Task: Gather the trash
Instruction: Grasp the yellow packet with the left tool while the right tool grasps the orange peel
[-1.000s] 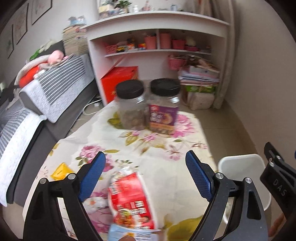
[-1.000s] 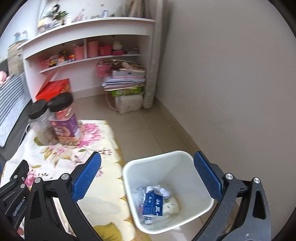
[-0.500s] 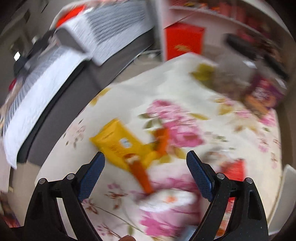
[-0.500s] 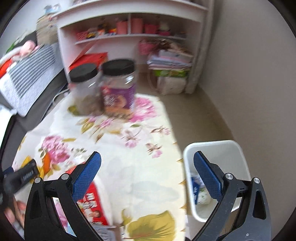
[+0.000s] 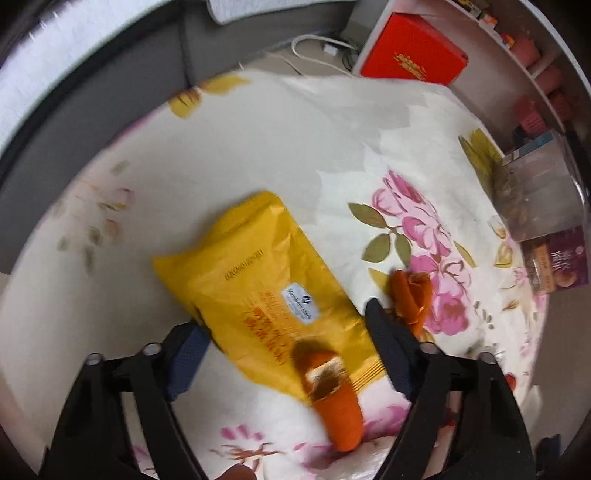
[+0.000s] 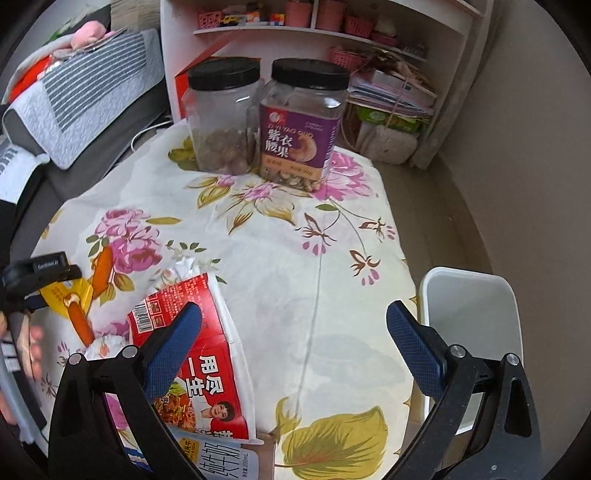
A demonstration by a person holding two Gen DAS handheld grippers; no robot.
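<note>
A yellow snack bag (image 5: 258, 295) lies on the floral tablecloth (image 5: 295, 155). My left gripper (image 5: 284, 347) is open and low over it, a blue finger on each side of the bag's near end. Orange peel pieces (image 5: 336, 387) lie on and beside the bag. My right gripper (image 6: 295, 347) is open and empty above the table, over a red food box (image 6: 207, 376) and a blue-white carton (image 6: 218, 461). The white trash bin (image 6: 476, 332) stands on the floor to the right. The left gripper also shows at the left of the right wrist view (image 6: 33, 280).
Two black-lidded clear jars (image 6: 266, 118) stand at the table's far end. A grey sofa with a striped cushion (image 6: 85, 85) runs along the left. White shelves (image 6: 332, 33) and a red box (image 5: 413, 55) stand behind. A beige wall is on the right.
My left gripper has swung left and dropped down to straddle the yellow bag. My right gripper has swung from above the bin to over the table and red box.
</note>
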